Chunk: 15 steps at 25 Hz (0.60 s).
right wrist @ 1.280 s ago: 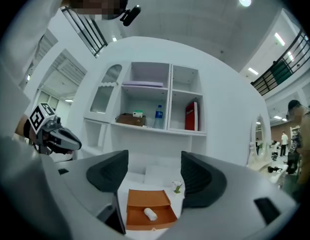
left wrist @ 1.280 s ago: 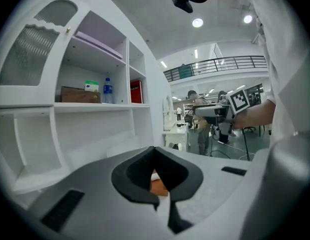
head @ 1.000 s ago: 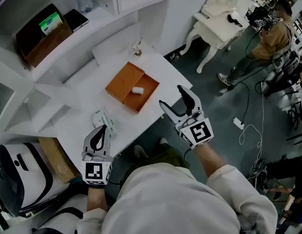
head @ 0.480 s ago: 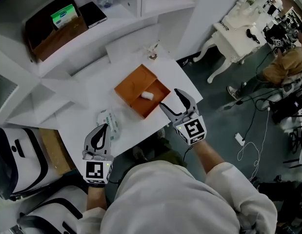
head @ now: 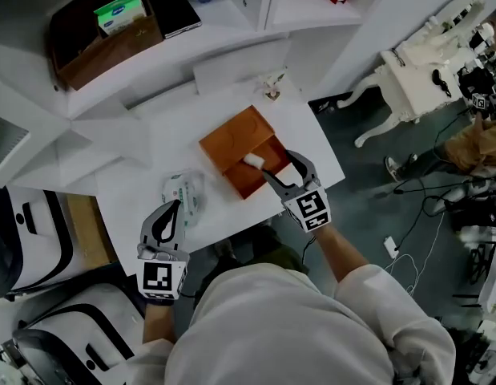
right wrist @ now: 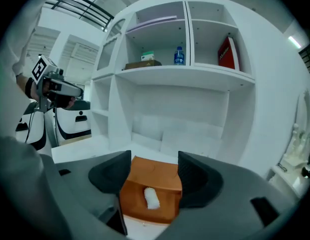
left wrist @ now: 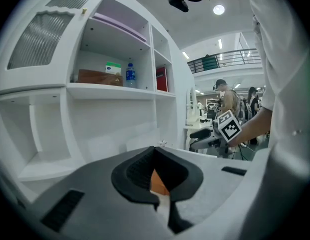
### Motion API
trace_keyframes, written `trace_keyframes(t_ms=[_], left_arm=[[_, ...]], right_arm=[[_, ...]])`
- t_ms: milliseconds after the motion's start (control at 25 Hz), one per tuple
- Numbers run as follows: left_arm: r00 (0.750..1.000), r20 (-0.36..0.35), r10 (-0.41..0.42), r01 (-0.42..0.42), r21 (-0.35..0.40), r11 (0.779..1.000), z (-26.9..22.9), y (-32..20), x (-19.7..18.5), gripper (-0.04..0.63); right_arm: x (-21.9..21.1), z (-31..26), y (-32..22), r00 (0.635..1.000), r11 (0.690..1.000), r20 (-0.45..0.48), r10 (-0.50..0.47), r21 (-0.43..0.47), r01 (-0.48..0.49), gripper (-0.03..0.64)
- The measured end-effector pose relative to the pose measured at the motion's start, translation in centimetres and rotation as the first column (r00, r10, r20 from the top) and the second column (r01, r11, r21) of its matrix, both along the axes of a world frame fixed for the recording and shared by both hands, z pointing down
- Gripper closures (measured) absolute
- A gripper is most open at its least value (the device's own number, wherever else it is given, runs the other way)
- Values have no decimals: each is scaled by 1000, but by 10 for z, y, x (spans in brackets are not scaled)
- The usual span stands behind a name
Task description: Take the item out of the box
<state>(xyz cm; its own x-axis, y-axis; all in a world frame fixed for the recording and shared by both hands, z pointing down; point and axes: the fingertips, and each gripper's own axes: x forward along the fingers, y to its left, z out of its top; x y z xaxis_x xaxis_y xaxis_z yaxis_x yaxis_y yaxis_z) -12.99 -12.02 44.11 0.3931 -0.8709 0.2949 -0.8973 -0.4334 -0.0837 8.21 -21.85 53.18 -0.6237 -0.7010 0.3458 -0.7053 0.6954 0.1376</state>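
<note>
An orange box (head: 234,139) lies on the white table (head: 147,147), its drawer pulled out toward me. Inside the drawer lies a small white roll, the item (head: 252,161). My right gripper (head: 279,165) hovers just over the drawer's near right corner; its jaws are wide and closing, with nothing pressed between them. The right gripper view shows the box (right wrist: 160,176) and the item (right wrist: 151,198) straight ahead between the jaws of that gripper (right wrist: 153,175). Off the table's front edge, my left gripper (head: 163,222) is held shut and empty, far left of the box.
A white-green packet (head: 183,195) lies on the table ahead of the left gripper. A small ornament (head: 272,89) stands behind the box. Shelves above hold a brown crate (head: 103,42), a bottle and a red book. A white-black machine (head: 27,239) stands at left; an ornate white table (head: 424,62) at right.
My right gripper has moved forward and left, from beside the table edge to over the box's drawer, with its jaws a little narrower. The left gripper has stayed put.
</note>
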Motion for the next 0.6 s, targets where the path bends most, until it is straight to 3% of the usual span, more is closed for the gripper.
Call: trace_keyframes(t_ms=[600], left_arm=[[996, 2, -88, 88, -101, 991, 35, -19, 2, 591]], right_arm=[[-14, 112, -39, 981, 973, -131, -145, -196, 118, 331]])
